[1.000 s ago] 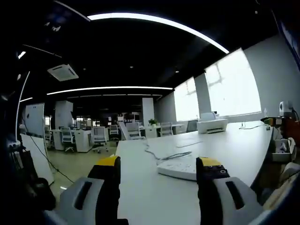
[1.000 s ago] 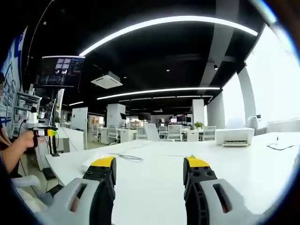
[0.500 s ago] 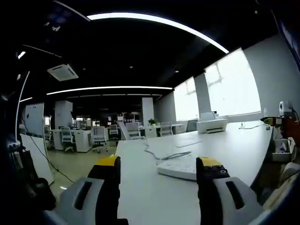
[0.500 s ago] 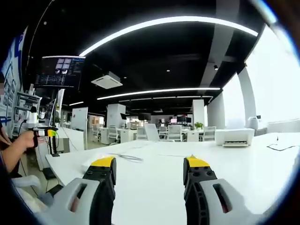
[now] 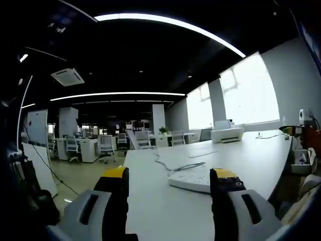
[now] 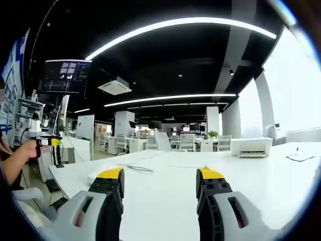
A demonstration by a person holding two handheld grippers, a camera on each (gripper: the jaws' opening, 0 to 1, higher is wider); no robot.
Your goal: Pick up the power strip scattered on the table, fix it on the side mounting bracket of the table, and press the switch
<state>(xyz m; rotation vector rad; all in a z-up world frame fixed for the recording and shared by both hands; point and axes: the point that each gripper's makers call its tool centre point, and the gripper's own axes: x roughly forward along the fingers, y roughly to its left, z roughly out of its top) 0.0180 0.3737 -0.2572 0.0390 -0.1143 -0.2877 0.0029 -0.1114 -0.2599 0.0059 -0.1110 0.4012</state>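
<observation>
A white power strip [image 5: 191,179] lies flat on the white table [image 5: 251,155], its grey cable [image 5: 175,166] trailing away toward the far edge. My left gripper [image 5: 170,182] hovers low over the table just short of the strip, open, with yellow-tipped fingers [image 5: 116,173] spread wide and nothing between them. In the right gripper view the strip [image 6: 98,176] is a small pale shape at the left, its cable [image 6: 134,169] beside it. My right gripper [image 6: 159,182] is open over bare tabletop [image 6: 261,175], to the right of the strip.
A white printer [image 5: 226,134] stands at the far end of the table, also seen as a printer [image 6: 251,146] at the right. A person's hand [image 6: 22,150] holds a yellow-tipped tool at the left. Office desks and chairs [image 5: 100,145] fill the background.
</observation>
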